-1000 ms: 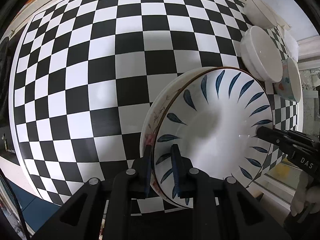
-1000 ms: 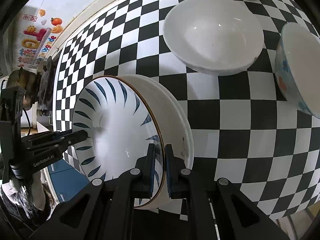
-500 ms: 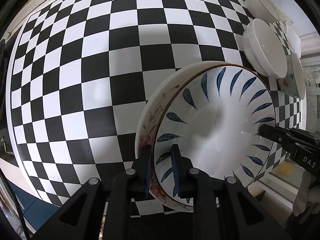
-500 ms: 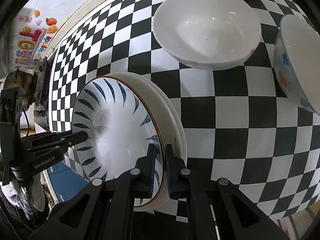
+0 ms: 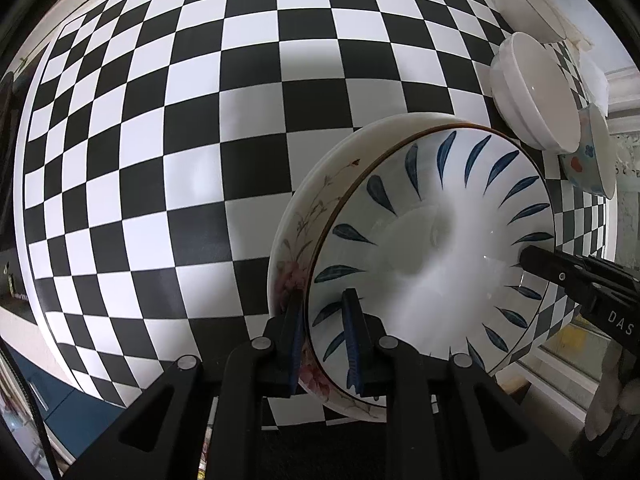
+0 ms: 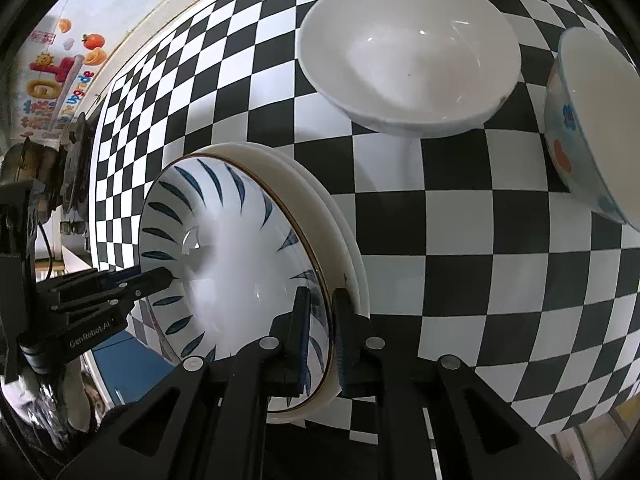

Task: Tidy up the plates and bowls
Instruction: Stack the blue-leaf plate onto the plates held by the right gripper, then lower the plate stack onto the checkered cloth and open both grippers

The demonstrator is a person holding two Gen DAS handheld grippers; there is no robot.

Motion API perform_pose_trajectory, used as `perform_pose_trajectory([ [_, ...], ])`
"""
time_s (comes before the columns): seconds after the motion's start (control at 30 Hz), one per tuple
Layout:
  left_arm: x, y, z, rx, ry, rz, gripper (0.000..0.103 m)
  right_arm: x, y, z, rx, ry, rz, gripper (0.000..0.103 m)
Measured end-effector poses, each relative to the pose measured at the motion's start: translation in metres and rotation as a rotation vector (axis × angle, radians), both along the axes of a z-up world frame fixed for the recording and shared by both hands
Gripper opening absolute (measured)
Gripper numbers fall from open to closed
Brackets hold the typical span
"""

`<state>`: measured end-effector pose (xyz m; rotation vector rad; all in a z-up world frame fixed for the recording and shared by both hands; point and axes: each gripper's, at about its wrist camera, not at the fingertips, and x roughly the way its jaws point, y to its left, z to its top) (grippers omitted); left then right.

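Note:
A white plate with blue leaf marks point(image 5: 432, 240) point(image 6: 224, 264) lies on top of a floral-edged plate point(image 5: 304, 232), on or just over the checkered table point(image 5: 180, 120). My left gripper point(image 5: 324, 328) is shut on the near rim of both, one finger outside the floral plate and one inside the blue-leaf plate. Across the stack, my right gripper point(image 6: 323, 320) clasps the opposite rim. Its jaws are starting to open, with the rim still between the pads. Each gripper's tip shows in the other view, the right gripper point(image 5: 528, 256) and the left gripper point(image 6: 164, 276).
A plain white bowl point(image 6: 408, 52) point(image 5: 532, 88) stands just beyond the stack. A bowl with red and blue flower prints point(image 6: 588, 120) point(image 5: 588, 156) is at its right. Another white bowl point(image 5: 528, 4) sits further back. The table edge runs close under the stack, with blue cabinets below.
The stack stays held from both sides and has barely shifted. The white bowl looks slightly nearer in the right wrist view. The right fingers stand a touch wider apart.

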<state>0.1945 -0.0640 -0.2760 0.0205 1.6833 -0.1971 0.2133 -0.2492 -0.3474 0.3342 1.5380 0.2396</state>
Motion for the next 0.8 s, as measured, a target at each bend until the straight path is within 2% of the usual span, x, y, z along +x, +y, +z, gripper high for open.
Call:
perform_pose_trajectory([
  [0.27,-0.011,0.004,0.032,0.022,-0.057,0.044,0.017,-0.009,0.003,0.011,-0.041,0.002,-0.015,0.018],
  [0.53,-0.035,0.004,0.102,-0.003,-0.154,0.049,0.017,-0.039,0.019,0.079,-0.088,-0.114,0.005,0.018],
  [0.8,-0.068,-0.002,0.151,-0.041,-0.202,0.051,0.017,-0.081,0.027,0.142,-0.079,-0.185,0.027,0.018],
])
